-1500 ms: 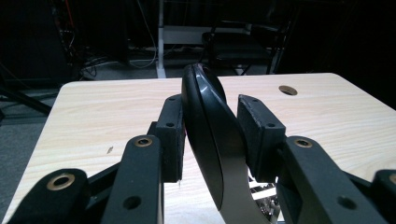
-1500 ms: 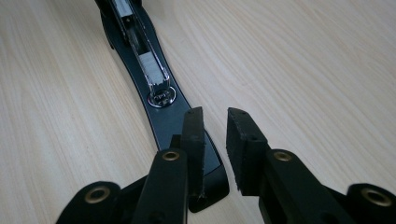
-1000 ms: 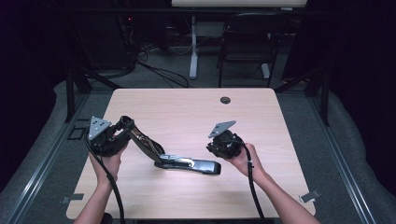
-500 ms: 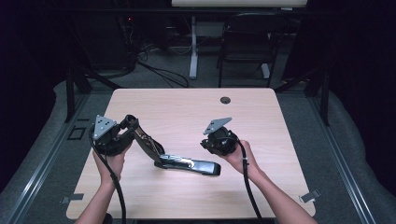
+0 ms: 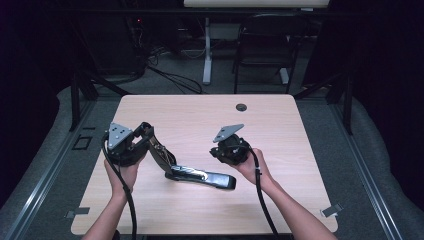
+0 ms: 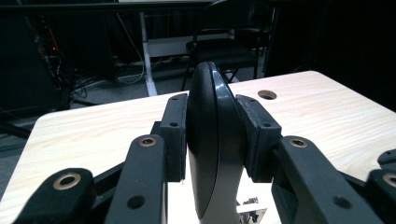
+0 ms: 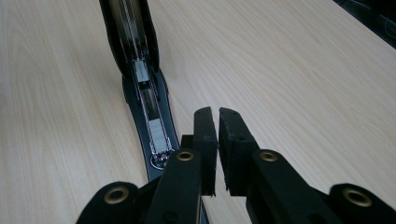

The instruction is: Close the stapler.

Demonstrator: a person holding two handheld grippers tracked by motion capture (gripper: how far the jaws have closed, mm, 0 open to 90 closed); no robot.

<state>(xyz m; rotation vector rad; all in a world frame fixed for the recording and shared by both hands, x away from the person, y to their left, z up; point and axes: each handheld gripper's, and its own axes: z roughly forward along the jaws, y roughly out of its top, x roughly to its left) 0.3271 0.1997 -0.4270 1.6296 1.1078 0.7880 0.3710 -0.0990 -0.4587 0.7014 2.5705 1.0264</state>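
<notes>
A black stapler [image 5: 200,177] lies swung open on the wooden table [image 5: 280,130], its base flat with the metal staple channel [image 7: 152,116] facing up. Its top arm [image 5: 157,150] slants up to the left. My left gripper [image 5: 145,131] is shut on the end of that arm, and in the left gripper view both pads press the arm's curved black sides [image 6: 212,130]. My right gripper [image 5: 220,156] hovers just right of the base's front end. Its jaws [image 7: 218,116] are shut with nothing between them, and they point along the channel toward the raised arm [image 7: 130,32].
A round cable hole [image 5: 241,107] sits near the table's far edge. Beyond the table stand a dark chair [image 5: 265,45] and a white desk leg [image 5: 206,55] among floor cables. Bare tabletop lies to the right of and behind the stapler.
My right gripper has edged slightly left toward the stapler. The left gripper keeps its hold on the raised arm and has barely shifted.
</notes>
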